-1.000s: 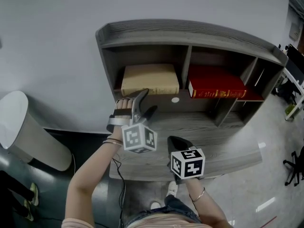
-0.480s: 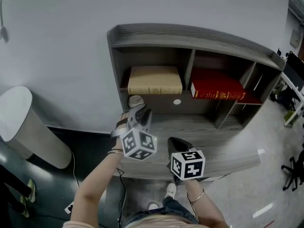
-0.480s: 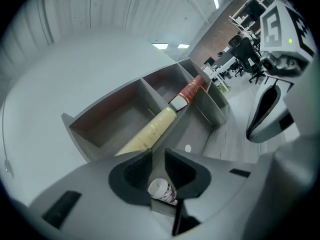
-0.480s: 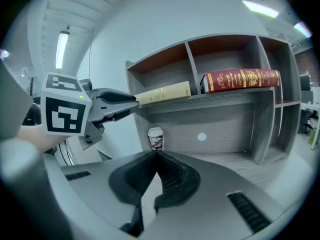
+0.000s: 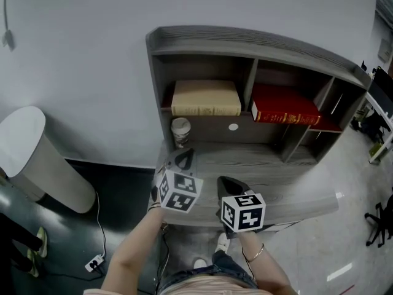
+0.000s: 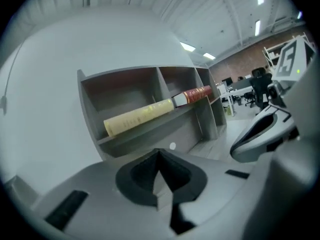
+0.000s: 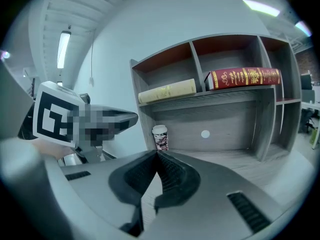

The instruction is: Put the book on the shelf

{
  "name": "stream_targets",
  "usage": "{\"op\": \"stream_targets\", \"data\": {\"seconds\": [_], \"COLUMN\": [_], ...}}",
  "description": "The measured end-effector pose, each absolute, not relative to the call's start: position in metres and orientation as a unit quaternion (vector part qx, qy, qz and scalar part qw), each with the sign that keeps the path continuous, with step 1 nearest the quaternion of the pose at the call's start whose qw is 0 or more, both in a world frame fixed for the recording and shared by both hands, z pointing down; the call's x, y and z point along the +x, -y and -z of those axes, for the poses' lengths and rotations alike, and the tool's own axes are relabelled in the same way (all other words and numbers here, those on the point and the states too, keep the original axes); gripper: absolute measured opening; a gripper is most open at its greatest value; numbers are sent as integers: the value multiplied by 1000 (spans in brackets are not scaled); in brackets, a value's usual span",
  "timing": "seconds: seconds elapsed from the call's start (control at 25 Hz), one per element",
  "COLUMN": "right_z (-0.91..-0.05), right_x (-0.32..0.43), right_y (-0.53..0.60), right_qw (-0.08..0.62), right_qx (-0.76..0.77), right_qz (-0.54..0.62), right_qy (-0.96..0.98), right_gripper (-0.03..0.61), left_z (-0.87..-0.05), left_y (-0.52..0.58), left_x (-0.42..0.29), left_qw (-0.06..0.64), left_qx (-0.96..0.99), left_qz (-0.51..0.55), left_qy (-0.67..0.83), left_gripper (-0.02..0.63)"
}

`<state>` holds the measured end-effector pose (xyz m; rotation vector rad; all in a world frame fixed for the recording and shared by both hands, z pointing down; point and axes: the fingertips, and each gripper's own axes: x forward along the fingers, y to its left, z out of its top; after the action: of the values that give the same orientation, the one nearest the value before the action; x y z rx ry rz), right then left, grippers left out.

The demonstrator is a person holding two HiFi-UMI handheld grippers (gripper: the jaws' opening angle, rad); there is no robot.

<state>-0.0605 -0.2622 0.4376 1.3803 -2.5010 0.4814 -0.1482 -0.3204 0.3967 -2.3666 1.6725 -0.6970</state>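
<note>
Thin bracelet (image 5: 257, 252) (right wrist); white shoe (image 5: 221, 244); blue jeans (image 5: 228, 268)

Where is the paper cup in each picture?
Head view: the paper cup stands on the desk, left of middle, under the tan book.
Left gripper view: not in it.
Right gripper view: the paper cup is near the middle, again below the tan book.
Shared landmark: the tan book on the shelf shows in all three views.

Cup (image 5: 180, 131) below L book (image 5: 206, 98); R book (image 5: 285, 107) beside
</note>
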Motion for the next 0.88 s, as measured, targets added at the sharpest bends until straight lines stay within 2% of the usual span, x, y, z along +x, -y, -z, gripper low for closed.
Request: {"op": "stream_targets", "data": {"seconds": [0.4,0.72,0.88], "right_z": [-431,-426,-423], "right_x": [-69,-66,-67], "right_y": [255,250,246], "right_qw": [111,100,83], "right_qx": [471,480,477], "right_qz": [-149,-141,-143], "right_qy": [862,860,863], "right_gripper": [8,8,8], "left_z": [-414,-443,-453], "left_y": [293,256,244], "left_x": [-151,-156,-157], "left_qw": [-11,-114,-137], "left_qx": [-803,-799,-797], "left_qz": [167,129,123], "left_qy": [-572,-576,-575], "left_gripper": [12,12,12]}}
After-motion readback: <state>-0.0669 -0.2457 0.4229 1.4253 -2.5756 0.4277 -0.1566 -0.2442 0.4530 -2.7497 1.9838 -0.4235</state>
